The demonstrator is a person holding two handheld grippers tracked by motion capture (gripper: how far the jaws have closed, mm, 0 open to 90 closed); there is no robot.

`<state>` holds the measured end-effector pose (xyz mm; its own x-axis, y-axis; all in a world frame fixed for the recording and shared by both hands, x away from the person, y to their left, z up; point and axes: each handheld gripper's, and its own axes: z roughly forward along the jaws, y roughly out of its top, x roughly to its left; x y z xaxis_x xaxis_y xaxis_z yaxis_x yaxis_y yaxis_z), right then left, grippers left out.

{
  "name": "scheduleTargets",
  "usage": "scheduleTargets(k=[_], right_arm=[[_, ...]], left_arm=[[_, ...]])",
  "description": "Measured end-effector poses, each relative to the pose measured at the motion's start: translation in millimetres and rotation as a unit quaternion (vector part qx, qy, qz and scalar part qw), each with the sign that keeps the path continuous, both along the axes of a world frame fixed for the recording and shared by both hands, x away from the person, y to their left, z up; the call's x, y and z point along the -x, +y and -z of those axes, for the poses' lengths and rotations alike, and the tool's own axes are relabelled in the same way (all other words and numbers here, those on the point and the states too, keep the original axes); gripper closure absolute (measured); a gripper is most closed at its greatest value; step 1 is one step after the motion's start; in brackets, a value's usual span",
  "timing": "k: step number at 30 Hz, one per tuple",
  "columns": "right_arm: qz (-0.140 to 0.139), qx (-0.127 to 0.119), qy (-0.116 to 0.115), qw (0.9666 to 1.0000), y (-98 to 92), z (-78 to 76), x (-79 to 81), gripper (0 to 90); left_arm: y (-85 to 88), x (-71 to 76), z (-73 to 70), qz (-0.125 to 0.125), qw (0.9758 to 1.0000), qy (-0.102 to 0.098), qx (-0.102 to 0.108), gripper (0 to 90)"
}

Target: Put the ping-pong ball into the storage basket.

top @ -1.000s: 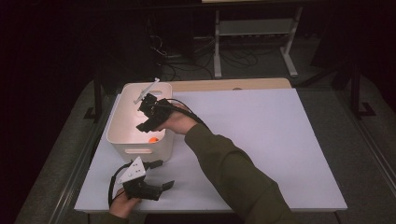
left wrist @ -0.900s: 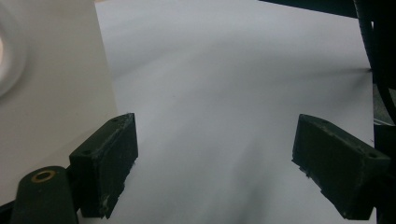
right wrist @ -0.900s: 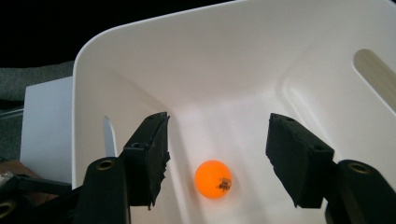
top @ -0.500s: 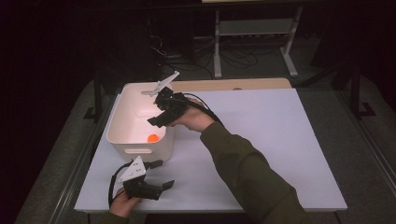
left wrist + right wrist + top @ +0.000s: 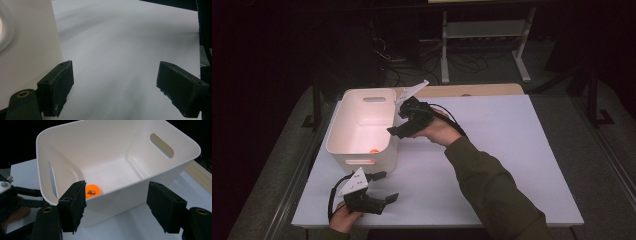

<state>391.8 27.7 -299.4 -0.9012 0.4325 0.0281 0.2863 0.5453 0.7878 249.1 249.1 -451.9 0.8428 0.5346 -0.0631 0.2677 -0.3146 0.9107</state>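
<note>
Right gripper [image 5: 396, 131] is held just outside the white bin [image 5: 343, 131], beside its right wall; jaws have just been opening, are spread apart, w/ nothing between them. Orange ball [image 5: 92, 190] is seen on the bin floor, in a corner (printed mark facing up). Left gripper [image 5: 387, 187] is held low over the white table [image 5: 512, 150], in front of the bin; jaws spread wide, empty.

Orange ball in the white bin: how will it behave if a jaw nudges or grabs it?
The orange ball is round and smooth, so it likely rolls away when nudged. It looks like a printed ping-pong ball: probably very light. The white bin walls should stop it.
</note>
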Motion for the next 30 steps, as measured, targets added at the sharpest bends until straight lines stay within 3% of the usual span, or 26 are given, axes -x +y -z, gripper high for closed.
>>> scheduleTargets(k=[22, 30], right_arm=[[0.058, -0.024, -0.008, 0.998, -57.0, 41.4, 18.9, 14.4], [0.079, -0.023, -0.011, 0.9966, -73.0, 59.9, 27.0, 12.7]], left_arm=[[-0.1, 0.4, 0.1, -0.001, 1.0, 0.0, 0.002, 14.1], [-0.1, 0.2, 0.1, -0.001, 1.0, 0.0, 0.001, 14.1]])
